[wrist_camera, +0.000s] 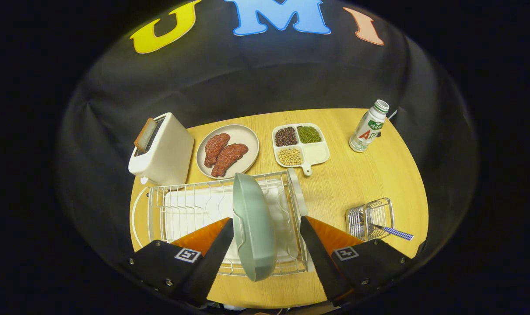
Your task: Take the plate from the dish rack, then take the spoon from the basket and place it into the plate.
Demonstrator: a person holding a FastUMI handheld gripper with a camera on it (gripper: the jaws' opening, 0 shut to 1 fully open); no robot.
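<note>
Two spread hand-held gripper (265,238) fingers flank the smooth rounded plate (252,227) on the wire dish rack (181,205).

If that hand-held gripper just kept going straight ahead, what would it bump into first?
Most likely the plate, which stands on edge in the dish rack. It already sits between the open fingers of the hand-held gripper, one finger beside its rim, though whether they touch is unclear.
</note>
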